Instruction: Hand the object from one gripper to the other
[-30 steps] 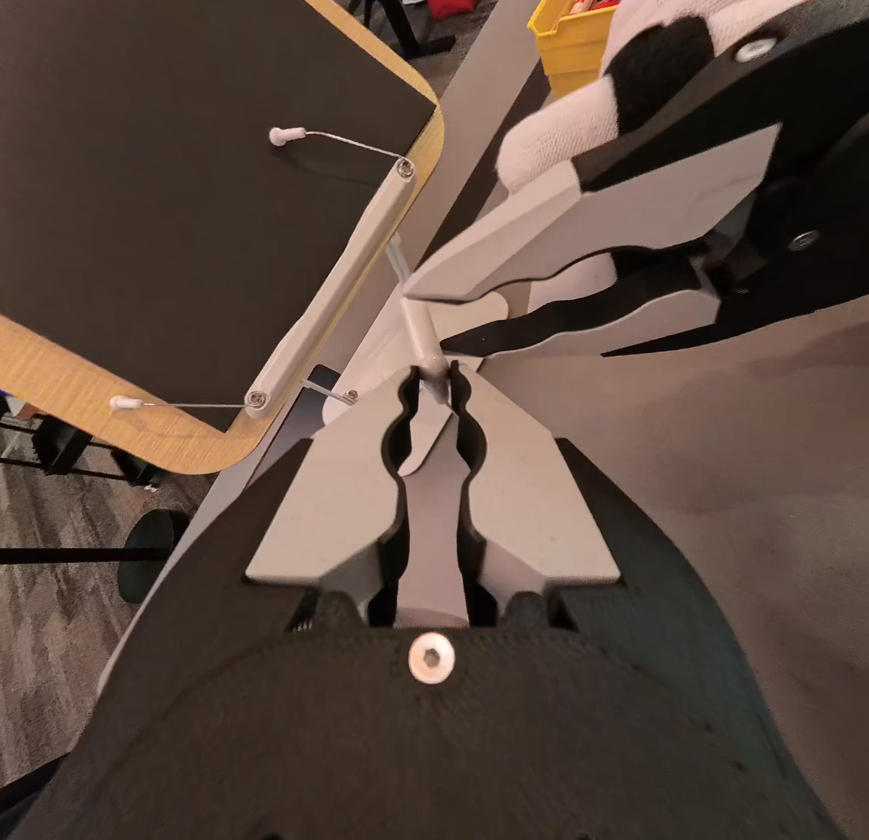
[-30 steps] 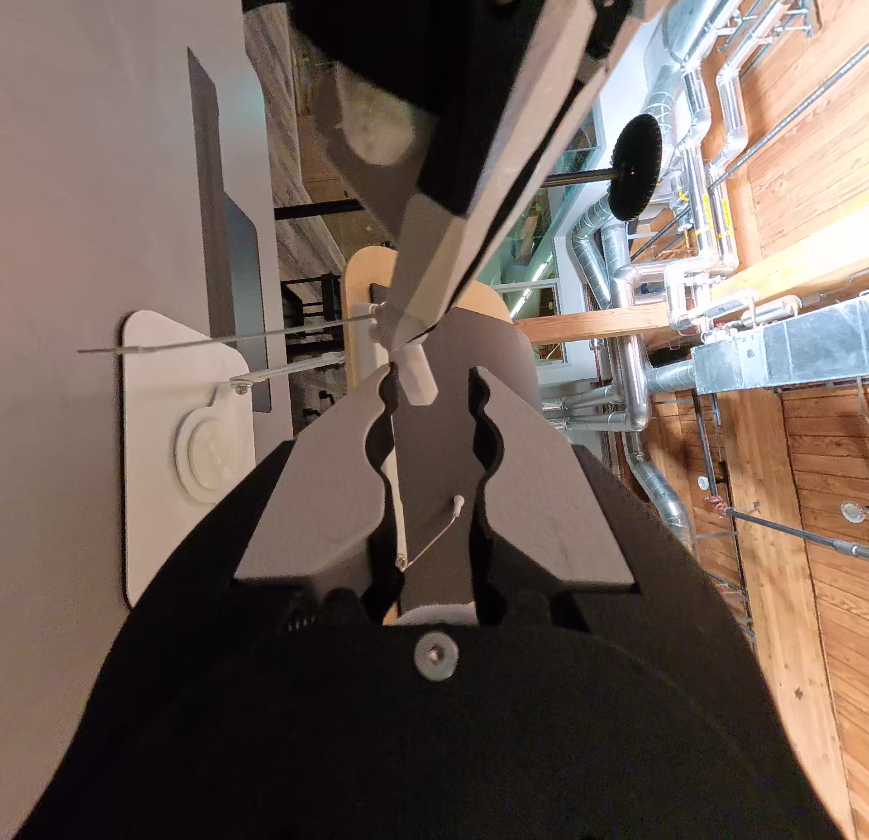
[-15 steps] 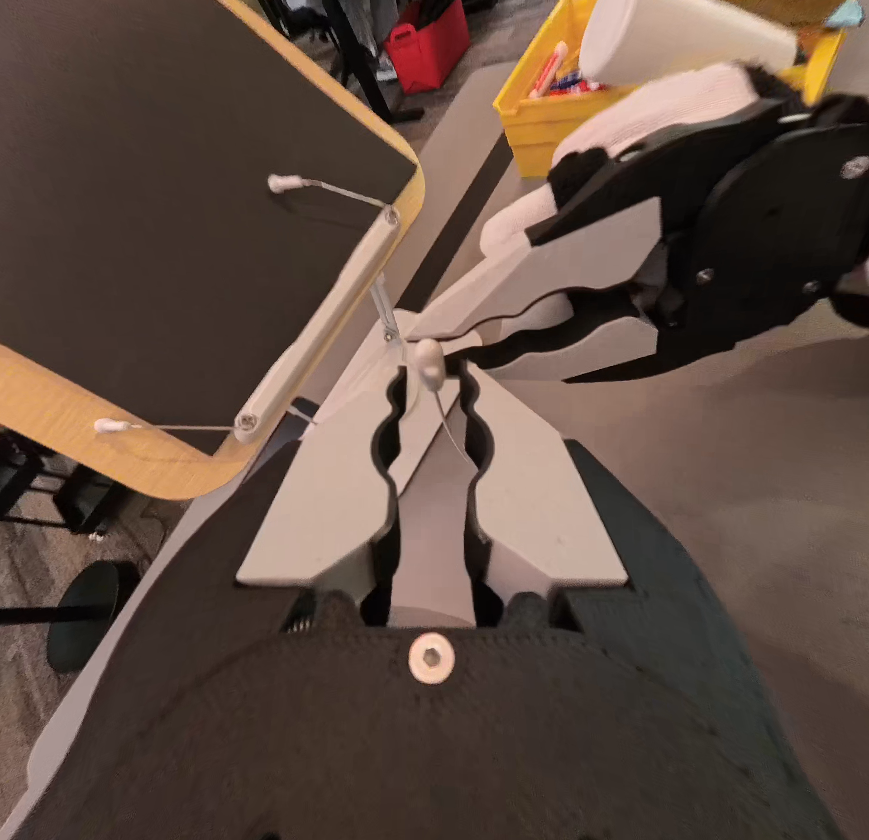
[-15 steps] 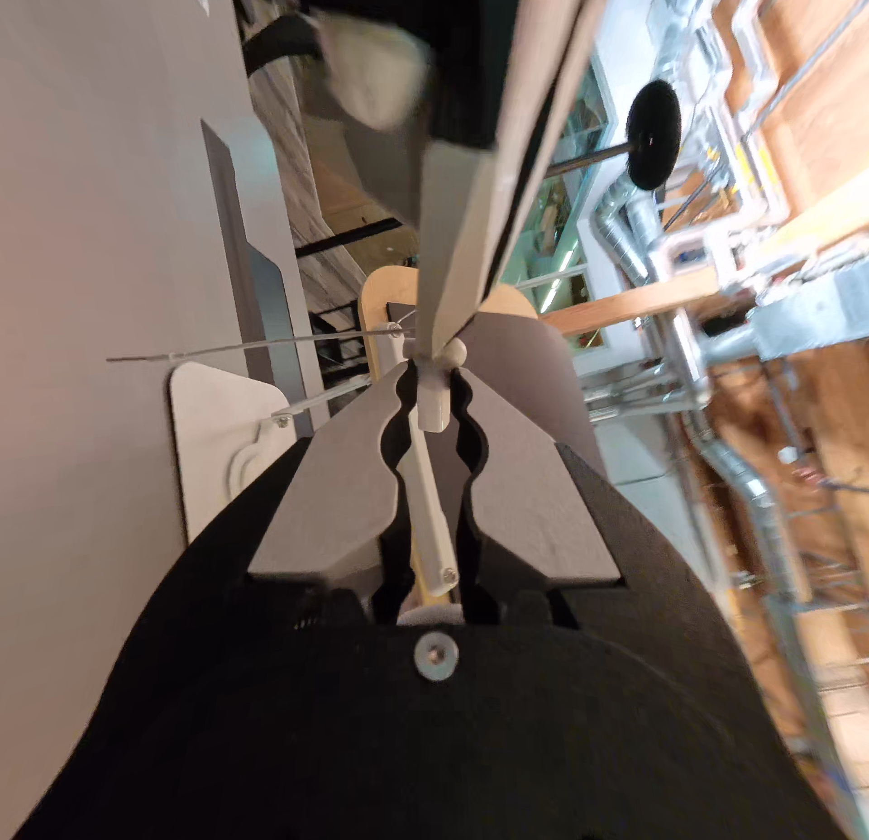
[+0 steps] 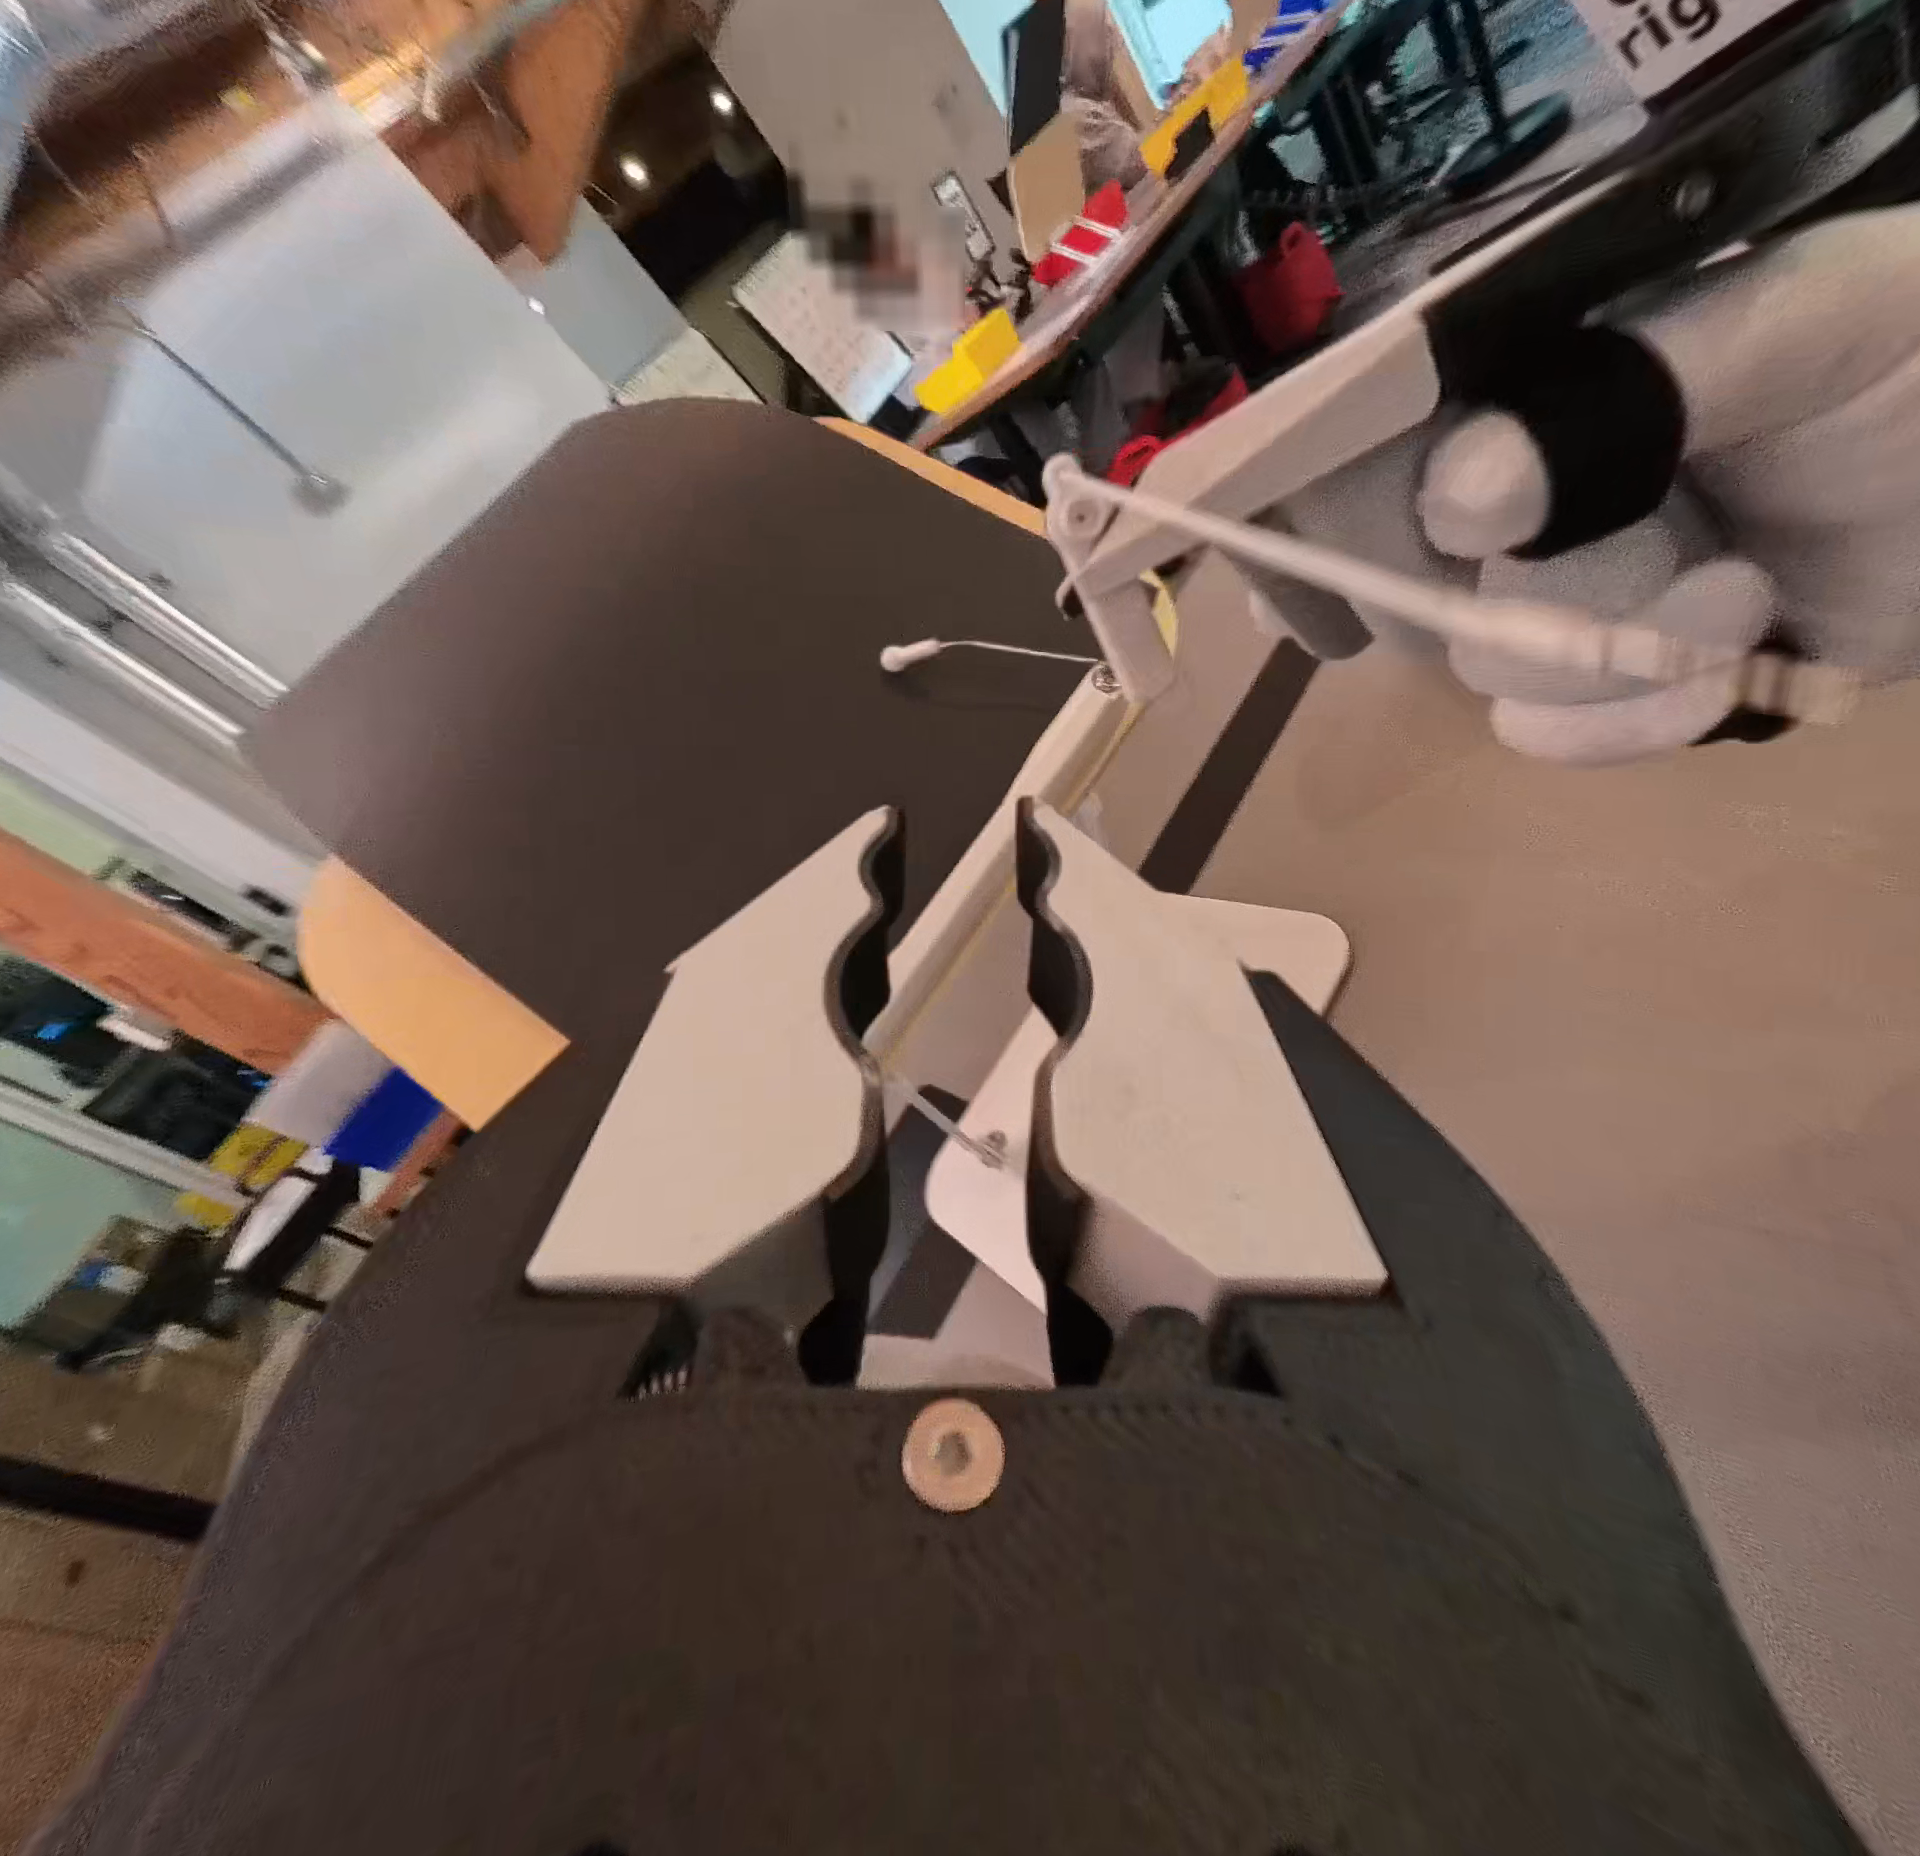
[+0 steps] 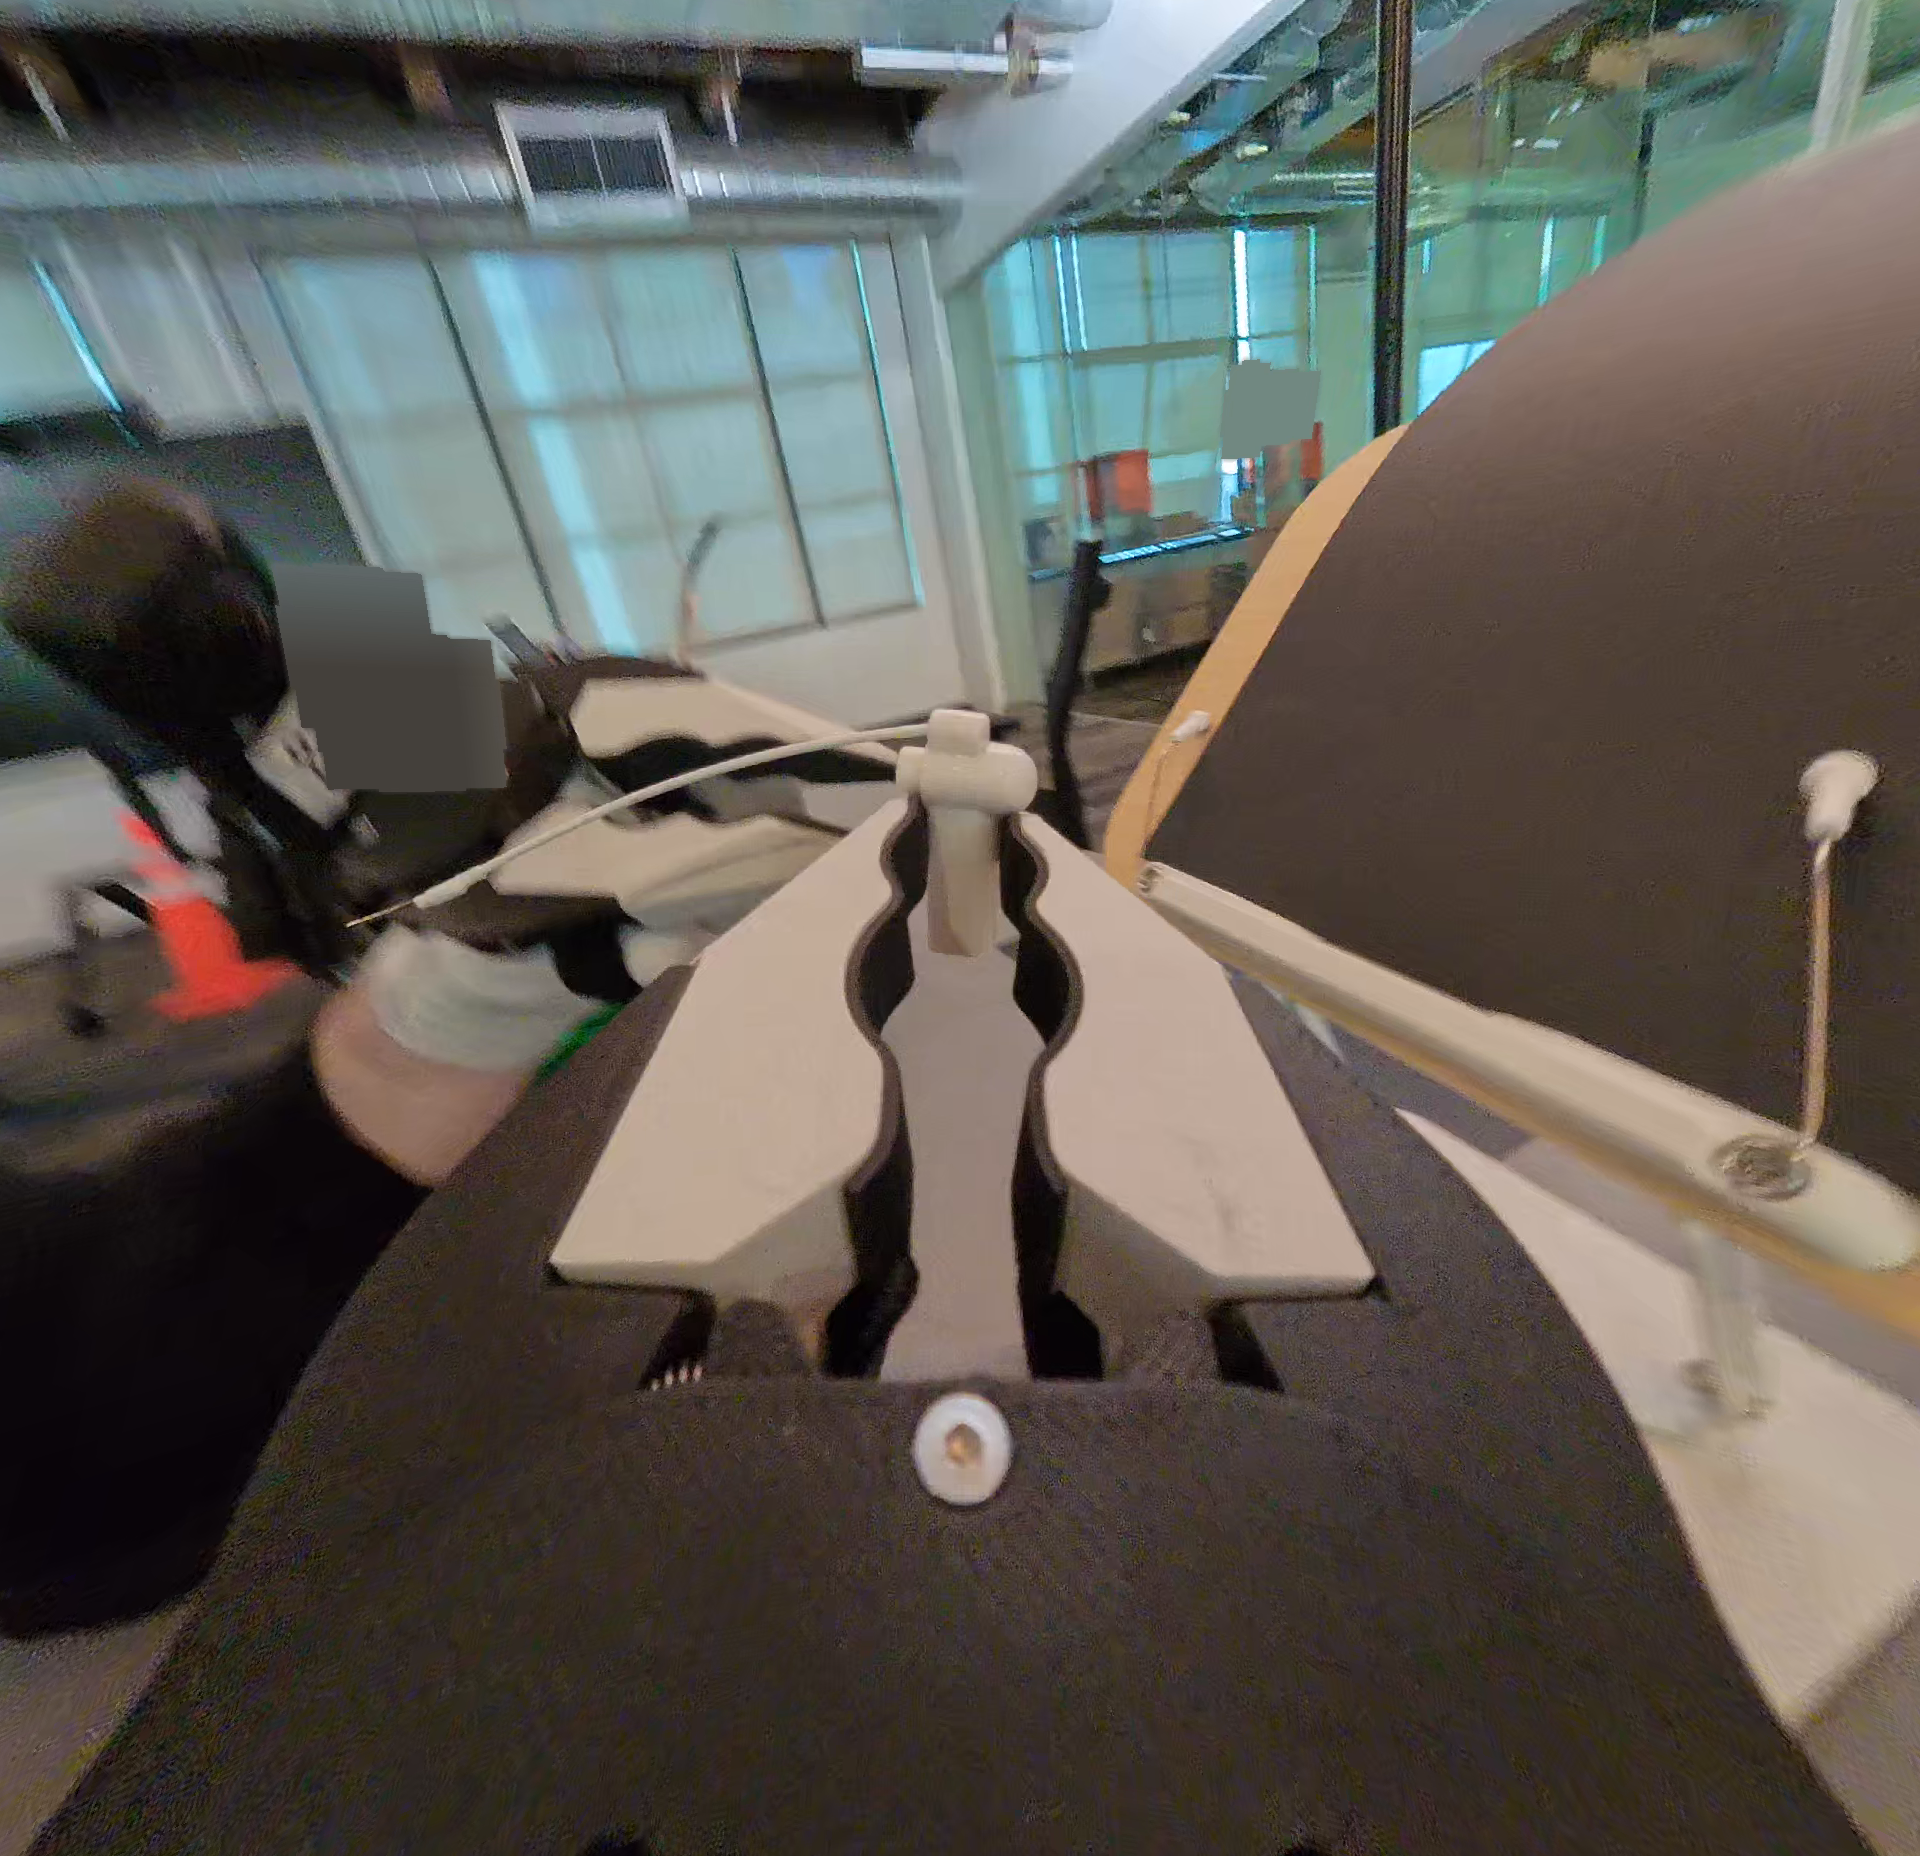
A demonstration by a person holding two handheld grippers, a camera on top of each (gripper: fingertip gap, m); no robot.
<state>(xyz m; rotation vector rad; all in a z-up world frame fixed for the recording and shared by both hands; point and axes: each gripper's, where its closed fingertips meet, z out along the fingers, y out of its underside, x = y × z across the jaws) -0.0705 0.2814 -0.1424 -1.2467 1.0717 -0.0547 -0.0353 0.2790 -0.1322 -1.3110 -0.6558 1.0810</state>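
Observation:
The object is a small white plastic piece [image 6: 958, 850] with a thin white wire [image 6: 644, 793] curving off to the left. My right gripper [image 6: 962, 819] is shut on its stem. In the left wrist view the same piece [image 5: 1114, 580] sits at the tip of the right gripper [image 5: 1153, 549], held by a white-gloved hand [image 5: 1766, 456], and its wire [image 5: 1455, 606] runs right. My left gripper [image 5: 957, 819] is open and empty, below and left of the piece. It also shows blurred in the right wrist view [image 6: 675, 767].
A white stand bar [image 6: 1455, 1048] carrying wire hooks [image 6: 1834, 783] crosses a black wood-edged board [image 5: 675, 663]. Its white base plate [image 5: 1283, 949] lies on the grey table [image 5: 1558, 1131]. Behind are benches with yellow and red bins [image 5: 977, 362], an orange cone [image 6: 197, 933] and a person. The grippers' ends are close to 4 centimetres from one another.
My left gripper has let go of the white piece, opened and drawn back. My right gripper has closed on the piece and carried it off. Both views have swung round.

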